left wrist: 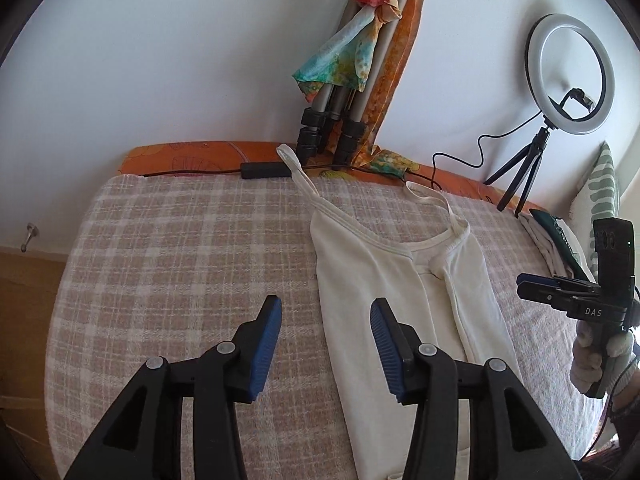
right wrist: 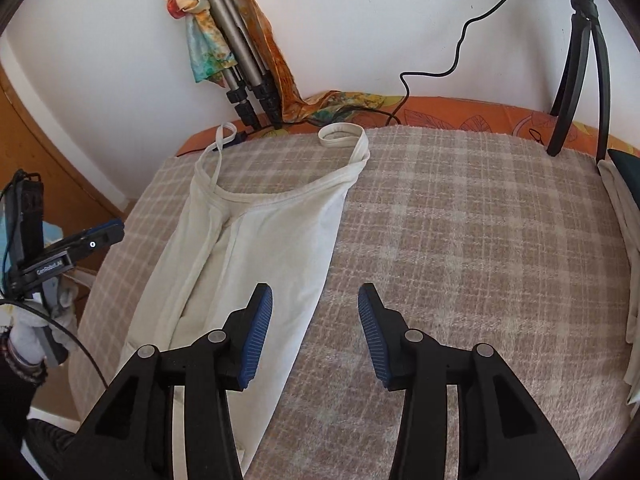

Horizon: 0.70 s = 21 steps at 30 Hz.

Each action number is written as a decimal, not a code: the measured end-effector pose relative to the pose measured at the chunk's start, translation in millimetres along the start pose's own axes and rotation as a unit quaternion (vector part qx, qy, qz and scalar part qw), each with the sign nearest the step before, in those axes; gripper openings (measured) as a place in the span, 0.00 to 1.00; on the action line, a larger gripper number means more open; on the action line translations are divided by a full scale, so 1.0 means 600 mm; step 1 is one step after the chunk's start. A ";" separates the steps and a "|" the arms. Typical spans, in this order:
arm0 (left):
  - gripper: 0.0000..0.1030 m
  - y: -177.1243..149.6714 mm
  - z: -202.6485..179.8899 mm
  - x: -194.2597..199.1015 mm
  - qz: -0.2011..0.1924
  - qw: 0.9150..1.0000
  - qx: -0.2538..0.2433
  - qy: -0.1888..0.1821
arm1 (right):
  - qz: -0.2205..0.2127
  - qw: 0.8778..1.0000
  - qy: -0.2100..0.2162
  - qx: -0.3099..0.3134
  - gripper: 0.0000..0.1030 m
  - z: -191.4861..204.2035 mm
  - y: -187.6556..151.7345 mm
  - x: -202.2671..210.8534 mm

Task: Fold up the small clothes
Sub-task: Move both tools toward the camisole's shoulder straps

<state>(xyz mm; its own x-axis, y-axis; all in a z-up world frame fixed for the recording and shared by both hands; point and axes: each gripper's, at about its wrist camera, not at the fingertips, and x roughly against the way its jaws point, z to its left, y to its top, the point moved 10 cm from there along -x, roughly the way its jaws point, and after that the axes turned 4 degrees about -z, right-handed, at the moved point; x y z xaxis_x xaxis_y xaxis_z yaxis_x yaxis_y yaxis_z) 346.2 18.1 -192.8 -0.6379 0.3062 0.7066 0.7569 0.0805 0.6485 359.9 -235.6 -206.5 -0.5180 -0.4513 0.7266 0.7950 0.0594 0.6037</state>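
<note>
I hold both grippers level above the checked blanket (right wrist: pixel 460 240), left gripper (left wrist: pixel 326 344) and right gripper (right wrist: pixel 316 332) spread wide, empty, flanking the white camisole (left wrist: pixel 400 300).

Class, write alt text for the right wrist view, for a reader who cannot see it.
A white strappy cotton top, folded lengthwise, lies on a beige checked woven blanket, with the open right gripper above its right edge, holding nothing. At far left the left gripper shows side-on; a folded grey metal tripod leans against the white wall behind.
</note>
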 end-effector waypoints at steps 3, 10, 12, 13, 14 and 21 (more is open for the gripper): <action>0.46 0.007 -0.001 -0.042 0.010 1.000 -0.004 -0.001 | 0.000 1.000 0.010 -0.002 0.42 -0.003 0.017 -0.029; 0.47 0.007 -0.004 -0.115 0.022 0.999 -0.033 0.021 | 0.006 0.998 -0.034 0.053 0.32 -0.009 0.045 -0.100; 0.49 0.010 0.000 -0.129 0.022 0.998 -0.040 0.031 | 0.005 0.996 -0.045 0.074 0.32 -0.008 0.055 -0.108; 0.50 0.013 0.001 -0.134 0.020 0.999 -0.037 0.032 | 0.004 0.995 -0.051 0.083 0.32 -0.006 0.059 -0.110; 0.50 0.018 0.004 -0.136 0.018 0.999 -0.029 0.025 | 0.003 0.995 -0.054 0.089 0.32 -0.004 0.063 -0.112; 0.51 0.037 0.008 -0.152 0.019 0.999 0.032 -0.029 | -0.010 0.999 0.047 0.004 0.33 -0.017 0.103 -0.101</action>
<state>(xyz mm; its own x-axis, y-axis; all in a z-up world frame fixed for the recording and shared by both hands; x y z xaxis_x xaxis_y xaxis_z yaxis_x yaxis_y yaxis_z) 422.0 -3.8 -244.1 -0.5999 0.3654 0.7117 0.7896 0.1272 0.6003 443.5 -213.5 -216.3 -0.5016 -0.5334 0.6811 0.7823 0.0566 0.6204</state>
